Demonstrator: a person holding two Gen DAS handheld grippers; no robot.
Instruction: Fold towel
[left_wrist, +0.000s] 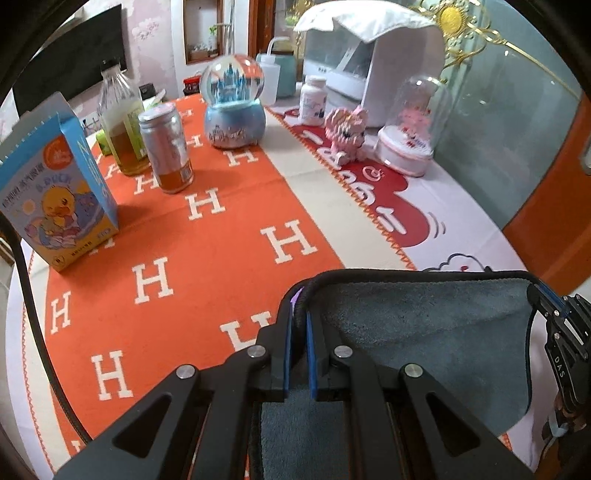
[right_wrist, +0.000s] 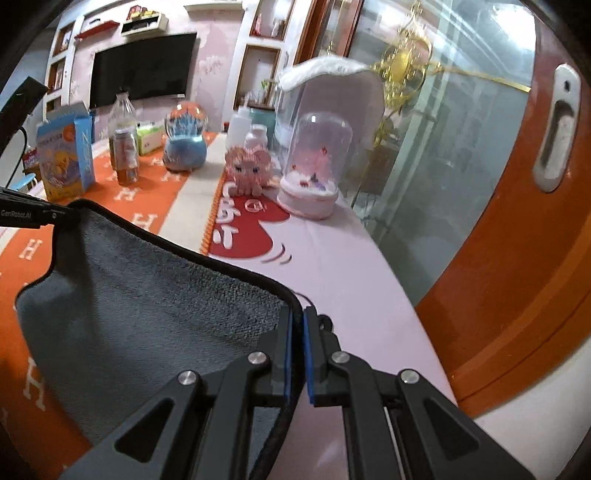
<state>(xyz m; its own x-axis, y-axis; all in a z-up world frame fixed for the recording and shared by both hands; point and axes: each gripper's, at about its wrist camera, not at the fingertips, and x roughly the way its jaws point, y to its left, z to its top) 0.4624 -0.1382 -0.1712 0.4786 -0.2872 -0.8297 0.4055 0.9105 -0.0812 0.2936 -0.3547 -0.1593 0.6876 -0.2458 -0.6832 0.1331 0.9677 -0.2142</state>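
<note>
Grey towel (left_wrist: 424, 325) stretched lower frame, left tongs (left_wrist: 298, 314) clamped on one corner, right tongs (right_wrist: 297, 325) clamped on the other, above the worktop (left_wrist: 207, 251).

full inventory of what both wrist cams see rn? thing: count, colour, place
towel: 1, grey, black hem, held up between both grippers over the table's near edge
table cover: 1, orange with white H letters, left side
white cloth: 1, white with red print, right side
carton: 1, blue with yellow duck, far left
bottle: 1, clear, amber liquid, behind the can
can: 1, silver, beside the bottle
snow globe: 1, blue, centre back
toy dog: 1, pink, right of centre
glass dome: 1, clear on pink base, far right
pill jar: 1, white, back
white appliance: 1, back right
left gripper: shut on a towel corner
right gripper: shut on a towel corner
</note>
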